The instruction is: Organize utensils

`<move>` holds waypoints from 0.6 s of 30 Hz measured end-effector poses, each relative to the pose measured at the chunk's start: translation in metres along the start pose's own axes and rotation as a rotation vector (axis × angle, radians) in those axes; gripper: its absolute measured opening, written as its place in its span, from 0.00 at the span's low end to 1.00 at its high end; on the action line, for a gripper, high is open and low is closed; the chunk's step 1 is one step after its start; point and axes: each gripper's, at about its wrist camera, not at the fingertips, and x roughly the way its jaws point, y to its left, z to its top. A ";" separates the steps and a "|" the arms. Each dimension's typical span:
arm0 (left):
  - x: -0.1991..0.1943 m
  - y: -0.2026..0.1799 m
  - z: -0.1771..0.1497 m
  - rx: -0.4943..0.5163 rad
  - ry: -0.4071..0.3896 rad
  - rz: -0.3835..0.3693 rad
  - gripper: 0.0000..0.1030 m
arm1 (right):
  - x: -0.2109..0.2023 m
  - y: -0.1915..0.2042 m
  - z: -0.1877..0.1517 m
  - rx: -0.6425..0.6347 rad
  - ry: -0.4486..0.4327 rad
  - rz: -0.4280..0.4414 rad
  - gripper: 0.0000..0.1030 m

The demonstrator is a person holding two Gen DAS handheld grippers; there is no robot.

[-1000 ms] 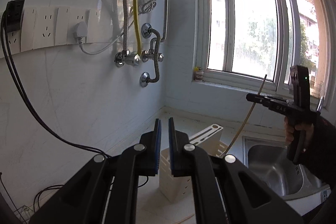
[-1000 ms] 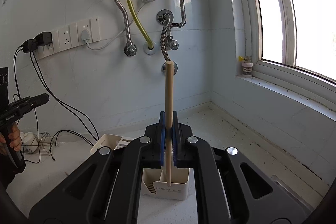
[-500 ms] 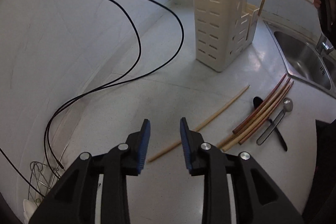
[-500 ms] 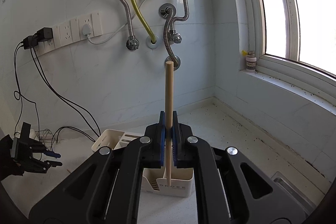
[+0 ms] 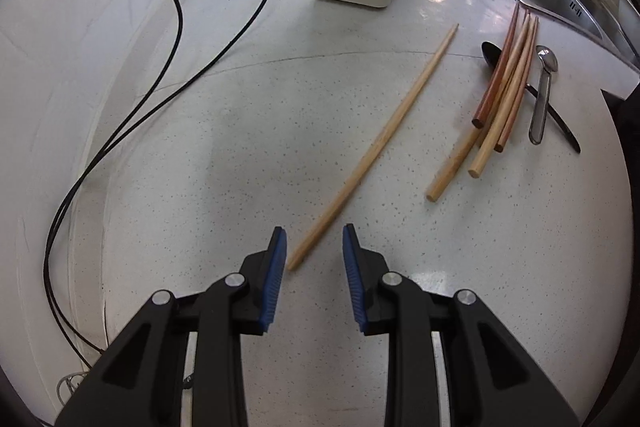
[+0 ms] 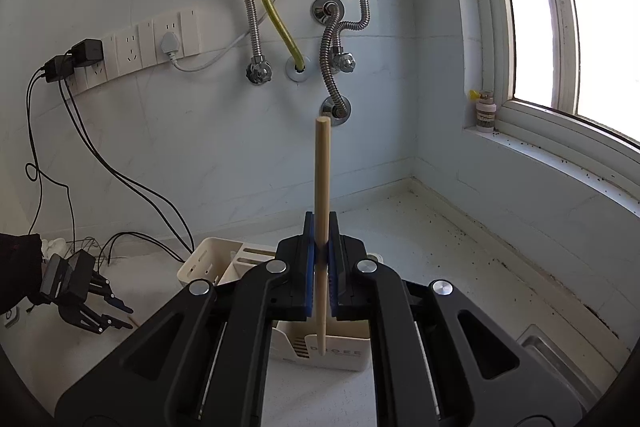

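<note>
Inspector: Your left gripper (image 5: pixel 314 247) stands released, jaws having just opened, above the near end of a lone chopstick (image 5: pixel 374 147) lying on the bench (image 5: pixel 240 147).

Operator: And the right?

Inspector: Your right gripper (image 6: pixel 322 251) is clenched on an upright chopstick (image 6: pixel 322 187), its tip over the cream utensil holder (image 6: pixel 340 351).

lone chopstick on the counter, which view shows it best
The left wrist view: the lone chopstick lies in full on the counter, tip to butt. The right wrist view shows only its end by the left hand-held gripper.
</note>
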 end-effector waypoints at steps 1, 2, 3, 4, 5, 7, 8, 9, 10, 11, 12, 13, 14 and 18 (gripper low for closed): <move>0.003 0.001 0.000 0.005 0.009 -0.013 0.27 | 0.000 0.000 0.000 0.001 0.002 -0.004 0.05; 0.004 0.003 0.000 0.013 0.012 -0.022 0.26 | 0.000 -0.001 -0.001 0.002 0.004 -0.006 0.05; 0.005 0.004 0.000 0.020 0.012 -0.031 0.24 | 0.000 -0.001 -0.001 0.002 0.007 -0.008 0.05; 0.005 0.007 -0.001 0.018 0.012 -0.046 0.23 | 0.000 -0.001 -0.002 0.004 0.008 -0.009 0.05; 0.006 0.009 -0.001 0.017 0.014 -0.061 0.20 | 0.001 -0.002 -0.002 0.007 0.009 -0.009 0.05; 0.007 0.012 -0.002 0.017 0.015 -0.100 0.14 | 0.002 -0.002 -0.002 0.016 0.010 -0.006 0.05; 0.007 0.014 -0.002 0.017 0.014 -0.108 0.13 | 0.002 -0.002 -0.003 0.017 0.010 -0.005 0.05; 0.008 0.015 -0.003 0.015 0.010 -0.115 0.12 | 0.003 -0.001 -0.003 0.016 0.010 -0.003 0.05; 0.007 0.016 -0.004 0.012 0.007 -0.120 0.12 | 0.003 0.000 -0.003 0.016 0.010 -0.001 0.05; 0.008 0.017 -0.004 0.007 0.006 -0.125 0.12 | 0.004 0.001 -0.004 0.014 0.012 0.002 0.05; 0.009 0.019 -0.004 0.002 0.005 -0.128 0.11 | 0.004 0.002 -0.004 0.011 0.014 0.004 0.05; 0.009 0.021 -0.005 -0.001 0.006 -0.133 0.10 | 0.004 0.002 -0.004 0.009 0.013 0.005 0.05; 0.008 0.020 -0.005 -0.004 0.006 -0.140 0.08 | 0.004 0.003 -0.004 0.006 0.011 0.007 0.05; 0.001 0.010 -0.008 -0.021 -0.017 -0.154 0.07 | 0.004 0.003 -0.002 0.005 -0.001 0.011 0.05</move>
